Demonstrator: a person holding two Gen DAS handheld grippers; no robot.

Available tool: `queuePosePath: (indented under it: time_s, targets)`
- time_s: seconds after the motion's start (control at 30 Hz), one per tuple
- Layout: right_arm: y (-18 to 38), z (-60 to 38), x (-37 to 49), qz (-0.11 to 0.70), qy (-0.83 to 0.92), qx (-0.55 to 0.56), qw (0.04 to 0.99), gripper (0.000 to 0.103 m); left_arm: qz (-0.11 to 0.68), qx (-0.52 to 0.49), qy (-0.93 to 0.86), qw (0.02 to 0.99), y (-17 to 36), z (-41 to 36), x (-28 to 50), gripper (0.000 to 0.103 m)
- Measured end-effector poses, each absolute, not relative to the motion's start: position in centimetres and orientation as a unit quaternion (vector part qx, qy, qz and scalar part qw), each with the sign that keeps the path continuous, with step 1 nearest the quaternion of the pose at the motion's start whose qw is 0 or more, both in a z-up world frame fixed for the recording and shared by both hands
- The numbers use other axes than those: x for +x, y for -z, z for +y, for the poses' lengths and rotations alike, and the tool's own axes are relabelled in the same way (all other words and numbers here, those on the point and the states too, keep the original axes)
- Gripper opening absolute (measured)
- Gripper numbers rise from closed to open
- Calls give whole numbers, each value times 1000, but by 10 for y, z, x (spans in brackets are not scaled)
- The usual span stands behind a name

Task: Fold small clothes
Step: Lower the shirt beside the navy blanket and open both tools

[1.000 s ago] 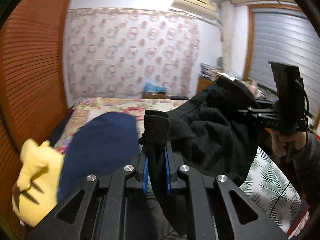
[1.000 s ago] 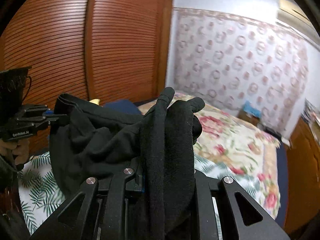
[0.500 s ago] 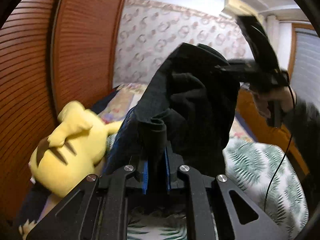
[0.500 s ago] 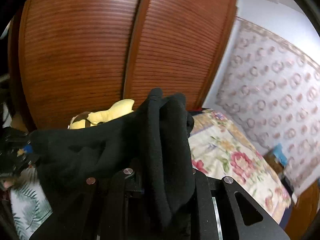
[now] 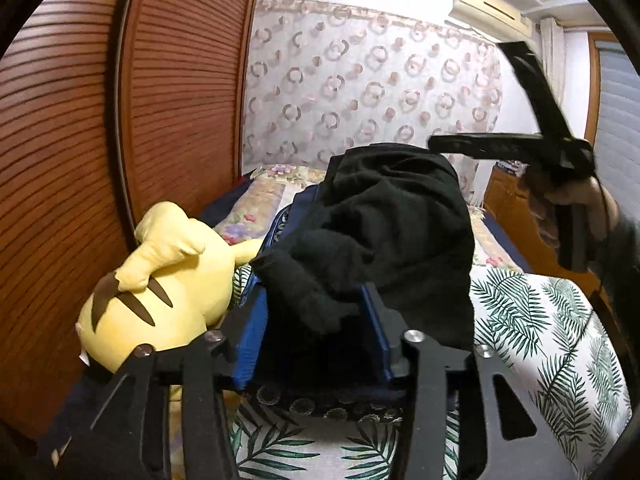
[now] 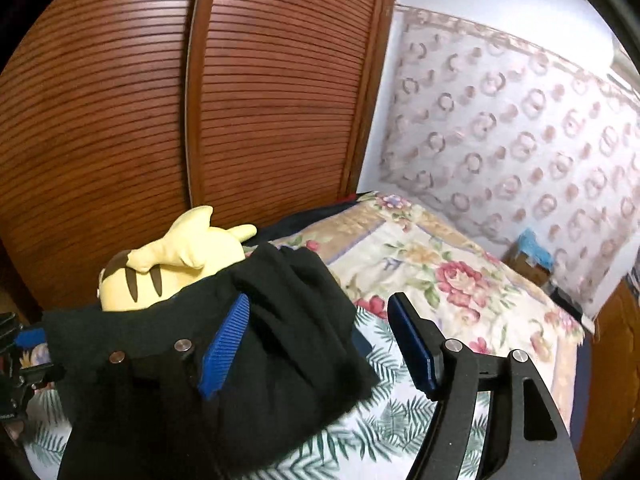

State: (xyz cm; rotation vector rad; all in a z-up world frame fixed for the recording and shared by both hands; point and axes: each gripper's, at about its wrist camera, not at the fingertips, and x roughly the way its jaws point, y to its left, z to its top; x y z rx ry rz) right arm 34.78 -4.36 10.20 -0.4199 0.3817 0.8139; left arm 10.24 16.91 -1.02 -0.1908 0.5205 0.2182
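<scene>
From the left wrist, we see our left gripper (image 5: 316, 332) at 6 o'clock, its blue pads (image 5: 374, 332) parting. The black garment (image 5: 384, 240) lies bunched between them and spills over toward 12 o'clock; the pads stand off from the cloth on both sides, so nothing is pinched. Under the garment a dark blue cloth (image 5: 280, 224) shows at its 10 o'clock edge. A yellow plush (image 5: 160, 280) lies at 9 o'clock, against the brown louvred doors (image 5: 80, 140). The leaf-print sheet (image 5: 540, 340) fills 4 o'clock. At 2 o'clock the right gripper (image 5: 436, 145) hangs above the garment, held by a hand (image 5: 568, 208); from here we cannot tell how wide it stands.

From the right wrist, the right gripper (image 6: 318, 320) is at 6 o'clock, jaws opening and wide apart. The garment (image 6: 240, 360) lies heaped at 7 o'clock, draped over the left pad (image 6: 224, 348), while the right pad (image 6: 412, 344) stands clear of it; no grip. The plush (image 6: 176, 260) sits at 9 o'clock behind the garment. A floral quilt (image 6: 440, 276) covers the bed toward 3 o'clock. The left gripper (image 6: 16, 364) peeks in at the 8 o'clock edge.
</scene>
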Motion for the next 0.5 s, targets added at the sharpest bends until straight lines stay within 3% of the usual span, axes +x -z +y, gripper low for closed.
queuePosePath:
  time_s: [0.07,0.27,0.5]
  targets:
    - [-101,-56,338,186,-392,-189,881,76,249,-86,-99,960,5,165,100,81]
    - [-83,-89,290,190,-379,-155,892,82,240,-64,-78,965,-8,138,94,81]
    - [-67,-130,227,194,-325,-99,920,82,239,-44,-42,969,-14,97,90,81]
